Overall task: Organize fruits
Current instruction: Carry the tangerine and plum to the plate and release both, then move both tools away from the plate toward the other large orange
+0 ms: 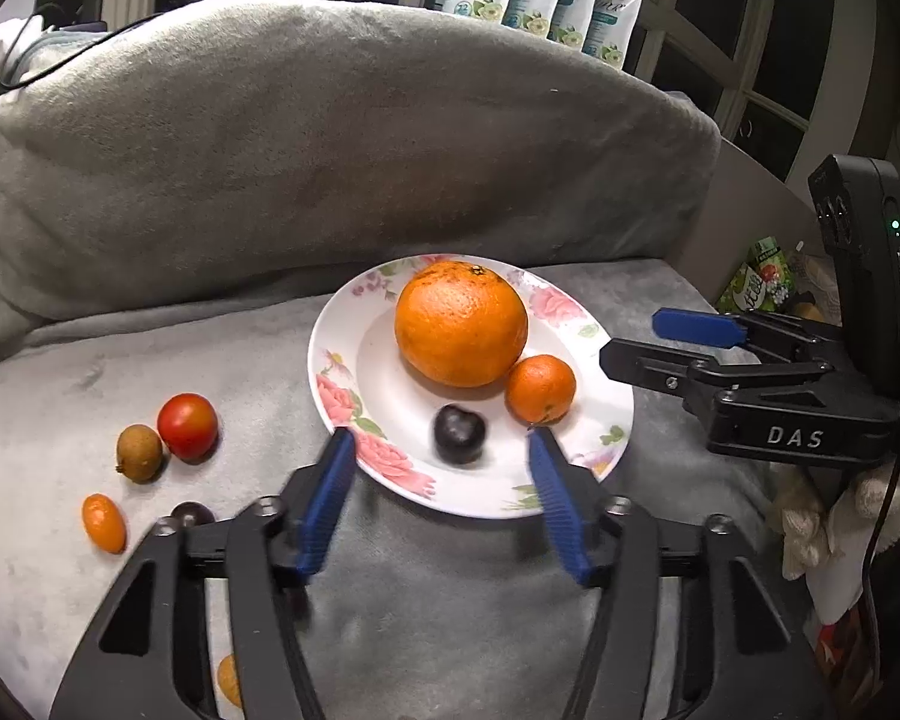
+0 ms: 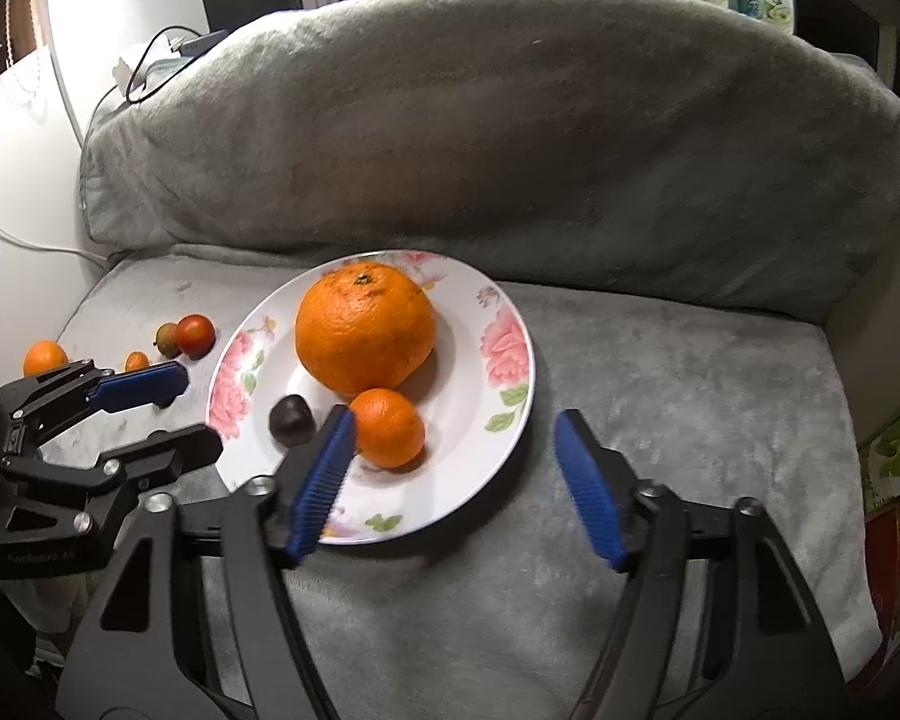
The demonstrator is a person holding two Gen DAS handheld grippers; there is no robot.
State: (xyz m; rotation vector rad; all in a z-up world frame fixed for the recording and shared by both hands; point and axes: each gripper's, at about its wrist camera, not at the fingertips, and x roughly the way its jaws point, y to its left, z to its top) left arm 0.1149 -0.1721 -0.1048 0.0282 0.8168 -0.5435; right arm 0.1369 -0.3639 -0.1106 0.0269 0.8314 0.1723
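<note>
A: Plate (image 1: 330,378): one, round, glossy white china, pink flower rim, on a gray plush cushion (image 1: 450,600).

B: Contents?

A: Three fruits. One large orange (image 1: 461,324), pebbled skin; one small mandarin (image 1: 540,389) touching it; one dark plum (image 1: 459,434), smooth, just in front.

B: Off the plate?

A: To its left on the cushion, one shiny red tomato (image 1: 187,426) touching one dull brown longan (image 1: 139,453); one oval kumquat (image 1: 104,523); one second dark fruit (image 1: 192,515), partly hidden.

B: Tools?

A: Left gripper (image 1: 441,450): ribbed blue fingers spread, empty, plum between the tips. Right gripper (image 2: 456,432): fingers spread, empty, near the mandarin.
</note>
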